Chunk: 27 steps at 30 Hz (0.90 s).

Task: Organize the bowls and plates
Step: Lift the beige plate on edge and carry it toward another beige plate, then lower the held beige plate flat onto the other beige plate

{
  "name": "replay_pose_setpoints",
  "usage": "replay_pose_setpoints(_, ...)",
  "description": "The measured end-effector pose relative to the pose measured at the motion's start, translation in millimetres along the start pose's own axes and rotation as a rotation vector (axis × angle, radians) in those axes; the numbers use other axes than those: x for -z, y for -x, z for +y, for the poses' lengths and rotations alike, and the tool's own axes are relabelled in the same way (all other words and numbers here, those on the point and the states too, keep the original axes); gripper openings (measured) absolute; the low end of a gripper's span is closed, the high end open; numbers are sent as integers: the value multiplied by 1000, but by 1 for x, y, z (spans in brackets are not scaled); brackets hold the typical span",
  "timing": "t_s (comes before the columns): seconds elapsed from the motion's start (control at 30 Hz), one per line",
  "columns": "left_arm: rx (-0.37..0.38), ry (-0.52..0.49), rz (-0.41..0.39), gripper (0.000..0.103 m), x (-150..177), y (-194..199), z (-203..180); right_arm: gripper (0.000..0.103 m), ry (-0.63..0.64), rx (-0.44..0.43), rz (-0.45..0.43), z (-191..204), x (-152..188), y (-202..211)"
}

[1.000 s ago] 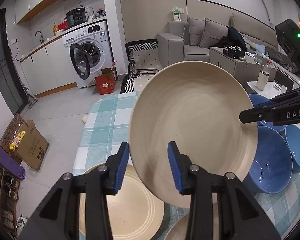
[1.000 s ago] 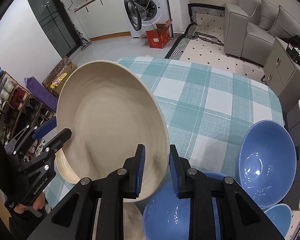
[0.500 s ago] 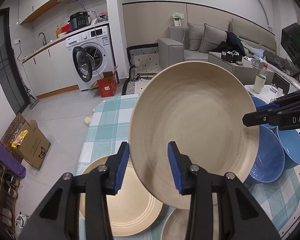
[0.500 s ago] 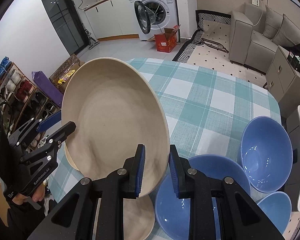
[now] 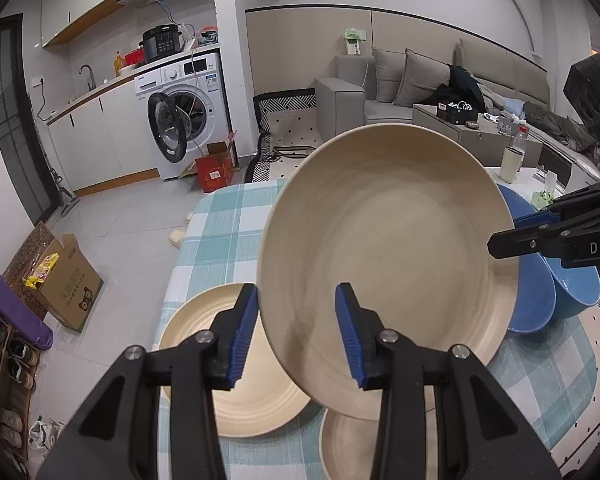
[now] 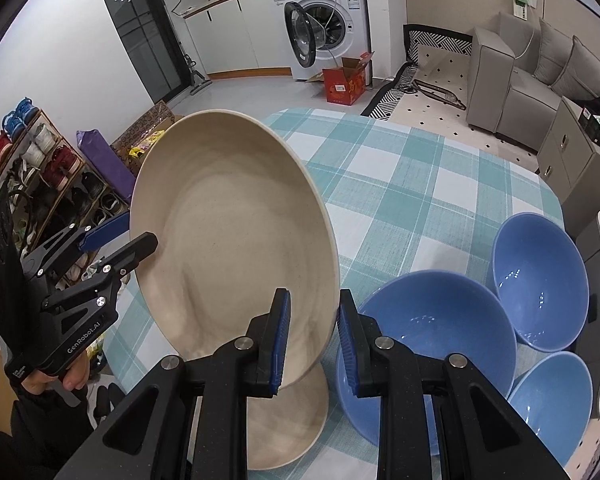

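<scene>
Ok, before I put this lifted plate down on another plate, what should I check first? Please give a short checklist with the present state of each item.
1. Right gripper grips the raised plate: ok, shut on its rim.
2. Left gripper grips the opposite rim: ok, one finger in front and one behind.
3. Raised plate is off the table: ok, lifted and tilted.
4. A place to land: ok, a beige plate lies flat below.
5. Blue bowls are out of the way: cannot tell, the nearest sits close beside the right gripper.
</scene>
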<state>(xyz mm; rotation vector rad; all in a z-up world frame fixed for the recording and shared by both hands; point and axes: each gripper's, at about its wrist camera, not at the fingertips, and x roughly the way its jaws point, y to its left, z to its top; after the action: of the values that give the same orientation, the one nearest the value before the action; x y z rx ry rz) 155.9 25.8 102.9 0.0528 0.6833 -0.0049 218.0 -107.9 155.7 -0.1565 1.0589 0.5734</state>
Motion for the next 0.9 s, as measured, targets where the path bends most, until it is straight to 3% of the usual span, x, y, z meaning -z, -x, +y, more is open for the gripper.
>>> replay_pose_setpoints(0.47,17,-1,31,38,38,19,-3,24,23,-21,39,19,43,-7)
replay_pose_setpoints(0.9,40,-30,77,38,63,11,-16,24,34,-14,109,24,82,-24)
